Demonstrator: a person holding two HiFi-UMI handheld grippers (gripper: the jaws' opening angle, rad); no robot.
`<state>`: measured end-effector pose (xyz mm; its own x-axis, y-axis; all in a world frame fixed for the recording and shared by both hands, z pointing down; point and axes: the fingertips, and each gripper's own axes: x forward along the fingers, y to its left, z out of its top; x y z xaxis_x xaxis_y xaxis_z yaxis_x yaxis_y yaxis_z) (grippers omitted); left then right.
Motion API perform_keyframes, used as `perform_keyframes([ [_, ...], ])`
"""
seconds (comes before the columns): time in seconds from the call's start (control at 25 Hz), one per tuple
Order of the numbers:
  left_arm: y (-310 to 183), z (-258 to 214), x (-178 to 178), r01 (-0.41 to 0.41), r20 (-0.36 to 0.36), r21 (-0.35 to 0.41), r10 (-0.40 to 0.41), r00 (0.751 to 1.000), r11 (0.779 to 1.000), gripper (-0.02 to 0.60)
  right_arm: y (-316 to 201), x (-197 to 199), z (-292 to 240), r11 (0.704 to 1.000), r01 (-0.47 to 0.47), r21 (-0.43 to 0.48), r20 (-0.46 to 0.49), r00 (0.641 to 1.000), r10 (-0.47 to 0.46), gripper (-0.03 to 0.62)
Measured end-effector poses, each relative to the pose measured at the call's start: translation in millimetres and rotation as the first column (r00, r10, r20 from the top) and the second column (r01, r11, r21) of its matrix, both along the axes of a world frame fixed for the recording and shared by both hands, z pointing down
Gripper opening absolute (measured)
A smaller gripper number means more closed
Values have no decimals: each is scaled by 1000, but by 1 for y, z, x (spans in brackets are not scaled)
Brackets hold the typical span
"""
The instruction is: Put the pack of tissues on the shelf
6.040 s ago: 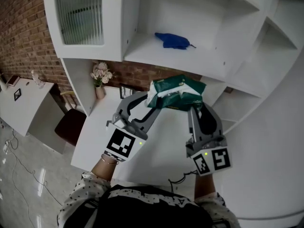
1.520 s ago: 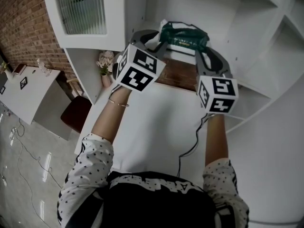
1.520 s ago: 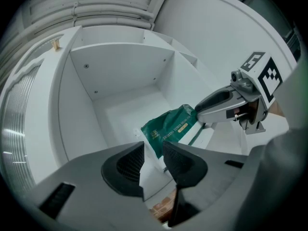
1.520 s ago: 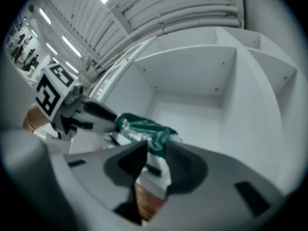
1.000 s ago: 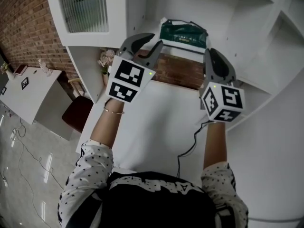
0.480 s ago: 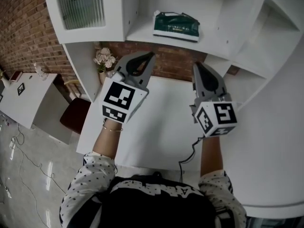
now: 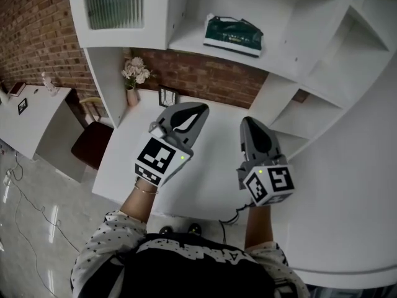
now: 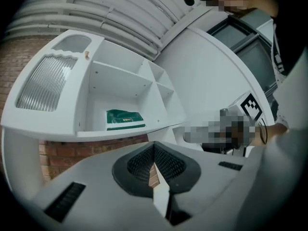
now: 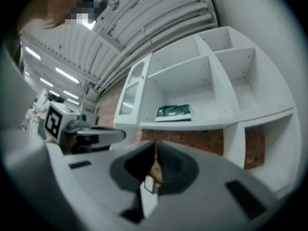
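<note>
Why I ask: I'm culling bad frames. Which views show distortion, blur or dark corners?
Head view: sharp, even light, shelf lines slightly bowed. Left gripper view: heavy fisheye, black corners, mosaic patches. Right gripper view: same fisheye and corners, softer; pack of tissues readable.

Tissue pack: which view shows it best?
Head view: the tissue pack is largest there, its top showing, lying flat on the shelf. Both gripper views show it smaller, from lower down, mostly its front edge.

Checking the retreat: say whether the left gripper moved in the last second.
Yes. The left gripper has dropped away from the shelf, now well below the tissue pack lying on it.
</note>
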<state>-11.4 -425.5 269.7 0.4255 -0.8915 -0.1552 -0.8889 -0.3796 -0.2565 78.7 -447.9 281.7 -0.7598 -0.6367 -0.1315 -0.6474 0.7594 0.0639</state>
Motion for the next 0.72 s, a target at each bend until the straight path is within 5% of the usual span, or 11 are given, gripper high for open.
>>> perform_keyframes([
  [0.72, 27, 75, 10, -11, -89, -97, 2, 996, 995, 34, 34, -6, 81, 991, 45, -126, 8, 999, -44, 35],
])
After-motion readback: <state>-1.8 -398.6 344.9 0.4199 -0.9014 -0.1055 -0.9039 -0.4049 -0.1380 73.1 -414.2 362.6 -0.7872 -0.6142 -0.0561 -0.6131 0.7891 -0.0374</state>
